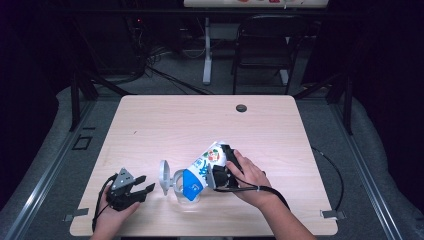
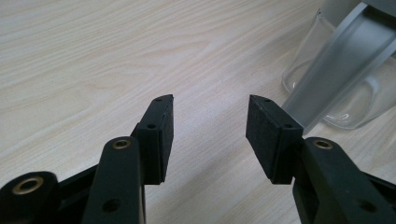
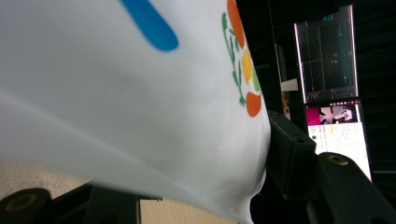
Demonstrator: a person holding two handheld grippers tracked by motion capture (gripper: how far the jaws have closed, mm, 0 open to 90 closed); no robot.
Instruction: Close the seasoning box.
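High view: 2 grippers, 1 carton, 1 clear jug with a white lid are counted on the wooden table (image 1: 165, 120). The left gripper (image 1: 144, 186) rests near the front-left edge, jaws spread, nothing between them. The right gripper (image 1: 220, 175) is clamped on the white-and-blue carton (image 1: 202, 167), which is tilted, long axis running from upper right down to lower left, lower end at the mouth of the jug (image 1: 176, 184). The jug's contents cannot be told.

Left gripper view: both pads (image 2: 161, 135) are seen well apart over bare table; the jug (image 2: 336, 79) stands beyond the right jaw.

Right gripper view: the carton (image 3: 116, 93) is held between the jaws; 1 lit screen (image 3: 334, 88) is seen behind.
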